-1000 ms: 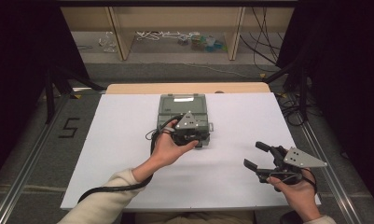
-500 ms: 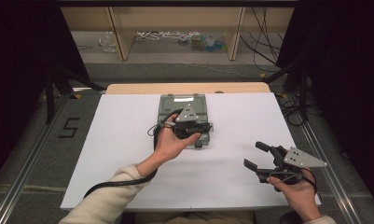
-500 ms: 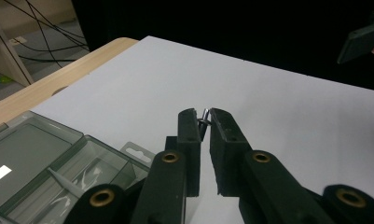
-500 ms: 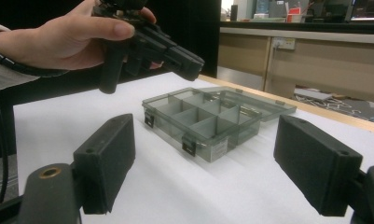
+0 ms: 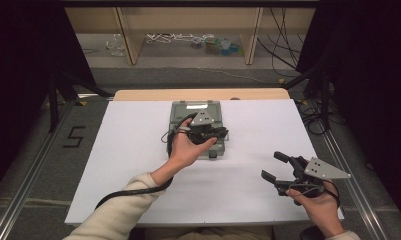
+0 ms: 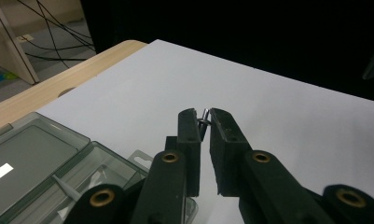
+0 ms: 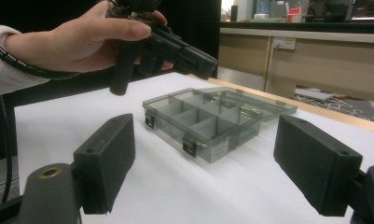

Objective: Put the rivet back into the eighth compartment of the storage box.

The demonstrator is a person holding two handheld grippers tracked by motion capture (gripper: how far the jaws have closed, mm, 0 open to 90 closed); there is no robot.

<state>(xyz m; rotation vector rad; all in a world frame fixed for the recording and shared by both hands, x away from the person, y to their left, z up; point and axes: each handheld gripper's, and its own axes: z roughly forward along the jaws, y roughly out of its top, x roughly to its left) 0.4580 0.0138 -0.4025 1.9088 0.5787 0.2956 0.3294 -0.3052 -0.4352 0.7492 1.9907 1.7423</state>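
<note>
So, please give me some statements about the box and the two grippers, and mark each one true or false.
1. The left gripper pinches a small metal part. True.
2. The compartment box has its lid closed. False: the lid lies open behind it.
3. The right gripper has its jaws wide apart. True.
4. The right gripper holds the box. False: it is apart from it, at the table edge.
5. The left gripper hangs above the box. True.

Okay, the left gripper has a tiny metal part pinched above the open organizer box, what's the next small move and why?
Probably lower the left gripper toward a compartment of the organizer box and release there. Its fingers are shut on a small metal piece held above the white table, and the lid lies open; the right gripper waits open, apart.
</note>
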